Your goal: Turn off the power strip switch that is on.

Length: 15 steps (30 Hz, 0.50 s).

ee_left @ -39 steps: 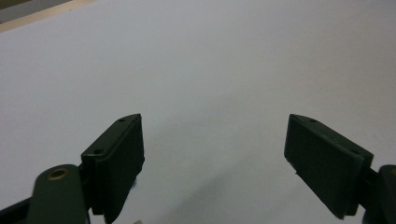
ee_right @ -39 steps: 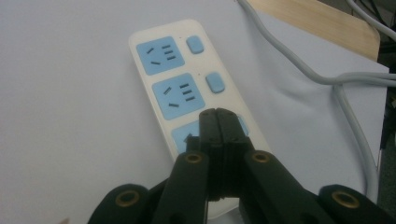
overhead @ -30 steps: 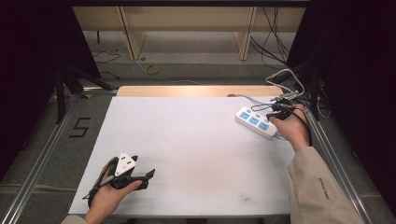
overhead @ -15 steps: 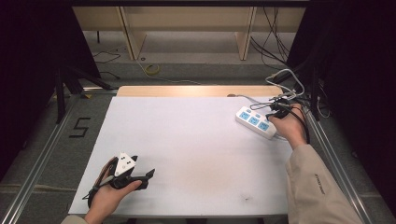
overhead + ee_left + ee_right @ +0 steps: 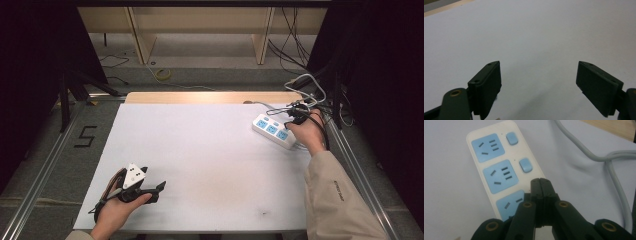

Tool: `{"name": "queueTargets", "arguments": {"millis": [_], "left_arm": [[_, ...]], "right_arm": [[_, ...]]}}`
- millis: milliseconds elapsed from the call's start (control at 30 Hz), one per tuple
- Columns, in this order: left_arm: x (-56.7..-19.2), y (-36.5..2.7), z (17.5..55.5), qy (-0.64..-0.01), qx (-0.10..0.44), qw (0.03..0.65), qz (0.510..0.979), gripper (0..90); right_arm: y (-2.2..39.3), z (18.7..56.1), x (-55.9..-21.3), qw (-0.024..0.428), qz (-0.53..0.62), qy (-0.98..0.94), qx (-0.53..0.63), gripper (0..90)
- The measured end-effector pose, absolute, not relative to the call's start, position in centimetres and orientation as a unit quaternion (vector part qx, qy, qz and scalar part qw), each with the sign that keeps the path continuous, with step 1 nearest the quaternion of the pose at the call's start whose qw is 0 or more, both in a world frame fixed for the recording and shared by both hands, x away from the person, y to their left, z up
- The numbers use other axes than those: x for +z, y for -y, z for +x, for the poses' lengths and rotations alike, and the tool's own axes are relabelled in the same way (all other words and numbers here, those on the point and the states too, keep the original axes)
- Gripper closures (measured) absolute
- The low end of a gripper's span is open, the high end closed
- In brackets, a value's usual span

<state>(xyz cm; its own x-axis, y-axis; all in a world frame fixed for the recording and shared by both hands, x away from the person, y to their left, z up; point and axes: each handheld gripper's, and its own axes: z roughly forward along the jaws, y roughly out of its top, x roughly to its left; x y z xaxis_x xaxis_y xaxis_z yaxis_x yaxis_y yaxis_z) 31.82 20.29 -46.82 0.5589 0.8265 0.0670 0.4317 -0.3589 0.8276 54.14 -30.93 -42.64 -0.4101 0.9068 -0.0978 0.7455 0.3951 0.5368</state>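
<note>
High view, floor marking "5" (image 5: 86,136) — power strip (image 5: 273,130) unlabelled

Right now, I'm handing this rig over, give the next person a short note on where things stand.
Right gripper: jaws shut with nothing between them, tips over the power strip where its third switch would sit; whether they touch it cannot be told.
Left gripper: jaws open and holding nothing, low over the white table top at the near left.
Power strip: far right of the table, its grey cable trailing off behind.
Done: right gripper brought to the strip.
Left: probably press that switch; its state is hidden.
</note>
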Motion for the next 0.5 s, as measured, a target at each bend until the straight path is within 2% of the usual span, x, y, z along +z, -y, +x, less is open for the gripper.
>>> {"name": "queueTargets", "arguments": {"millis": [500], "left_arm": [[-46.88,-20.24,31.84,-0.400,0.244,0.400,0.788,20.3]], "right_arm": [[30.63,55.21,-42.80,0.182,0.510,-0.819,0.189,90.0]]}}
